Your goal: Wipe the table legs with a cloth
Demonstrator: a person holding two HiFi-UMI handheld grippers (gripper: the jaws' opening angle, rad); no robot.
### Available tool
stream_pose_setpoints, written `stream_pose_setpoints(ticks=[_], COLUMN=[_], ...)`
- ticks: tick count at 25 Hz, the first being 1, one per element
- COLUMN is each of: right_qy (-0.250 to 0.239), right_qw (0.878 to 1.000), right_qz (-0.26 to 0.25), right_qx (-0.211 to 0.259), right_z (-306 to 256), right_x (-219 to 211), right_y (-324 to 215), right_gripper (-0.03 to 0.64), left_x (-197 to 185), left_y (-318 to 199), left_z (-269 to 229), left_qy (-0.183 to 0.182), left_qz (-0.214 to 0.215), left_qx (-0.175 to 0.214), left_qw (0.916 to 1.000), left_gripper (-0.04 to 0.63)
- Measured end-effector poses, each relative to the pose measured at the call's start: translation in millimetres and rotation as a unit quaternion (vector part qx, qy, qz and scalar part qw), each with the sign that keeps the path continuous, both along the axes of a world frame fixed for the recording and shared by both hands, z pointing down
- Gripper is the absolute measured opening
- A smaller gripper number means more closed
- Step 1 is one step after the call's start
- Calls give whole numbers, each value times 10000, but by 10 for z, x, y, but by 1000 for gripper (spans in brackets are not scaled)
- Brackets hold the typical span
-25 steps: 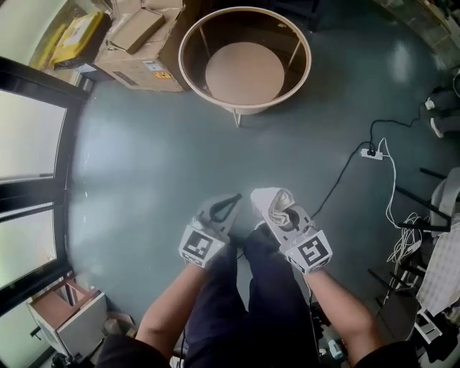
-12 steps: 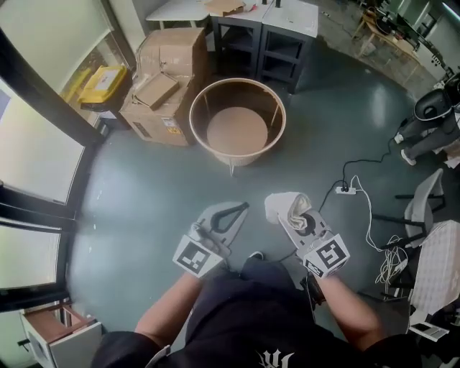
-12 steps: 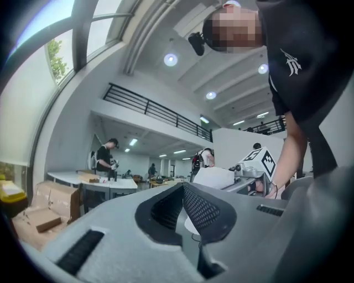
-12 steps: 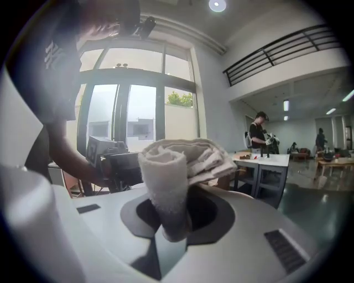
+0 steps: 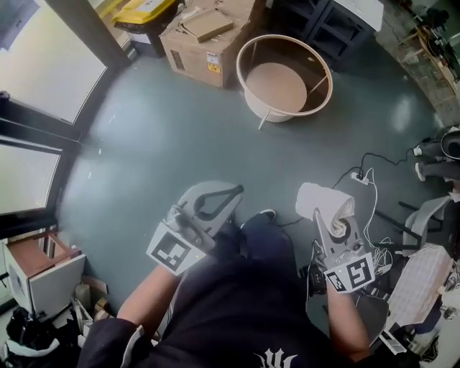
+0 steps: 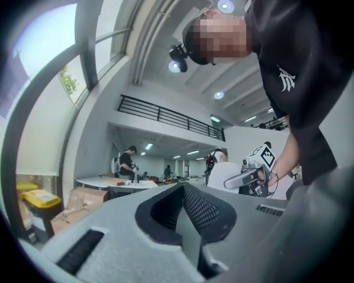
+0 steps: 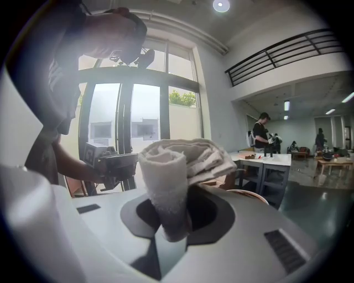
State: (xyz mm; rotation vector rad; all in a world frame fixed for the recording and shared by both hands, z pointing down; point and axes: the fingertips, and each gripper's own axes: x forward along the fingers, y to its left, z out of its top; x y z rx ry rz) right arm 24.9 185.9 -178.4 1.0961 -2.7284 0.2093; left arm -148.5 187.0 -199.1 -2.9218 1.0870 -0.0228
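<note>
Head view puts the round table (image 5: 247,63) well ahead on the floor, up and slightly left of the right gripper (image 5: 327,215), which clamps a rolled white cloth (image 5: 320,201); the left gripper (image 5: 231,194) is pinched together, empty, both well apart from its legs (image 5: 264,120).

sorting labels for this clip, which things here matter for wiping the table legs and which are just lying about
Job: cloth, held in right tongs; round table; left tongs, shut, empty.
Lying about: cardboard box; power strip; yellow-lidded bin.
</note>
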Motion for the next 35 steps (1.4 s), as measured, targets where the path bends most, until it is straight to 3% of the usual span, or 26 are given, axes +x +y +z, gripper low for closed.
stream_pose_setpoints(ticks=[5, 9, 13, 20, 25, 31, 35], right_qy=[114, 267, 236, -428, -643, -719, -837], right_qw=[9991, 9983, 9954, 9860, 9774, 9785, 9803], right_qz=[-315, -446, -920, -1610, -1998, -1909, -1766], right_qx=[-253, -274, -89, 116, 259, 319, 281], right_z=[187, 264, 278, 99, 48, 8, -39], right_x=[-134, -200, -375, 139, 906, 1291, 1384], right_y=[-13, -63, -133, 218, 566, 784, 840], right_gripper=[71, 71, 71, 71, 71, 71, 71], left_x=[-603, -940, -1096, -309, 519, 1107, 1268], left_y=[132, 232, 400, 787, 1112, 1302, 1381], left_z=[298, 360, 325, -6, -293, -488, -590], left_qy=[-279, -218, -171, -243, -232, -489, -567], left_qz=[-709, -1151, -1547, -1812, -1867, -1623, -1407], left_qx=[-251, -274, -261, -1, 132, 44, 147], left_qw=[9968, 9927, 9875, 9832, 9821, 9855, 9883], left_gripper=[6, 6, 6, 6, 6, 6, 6])
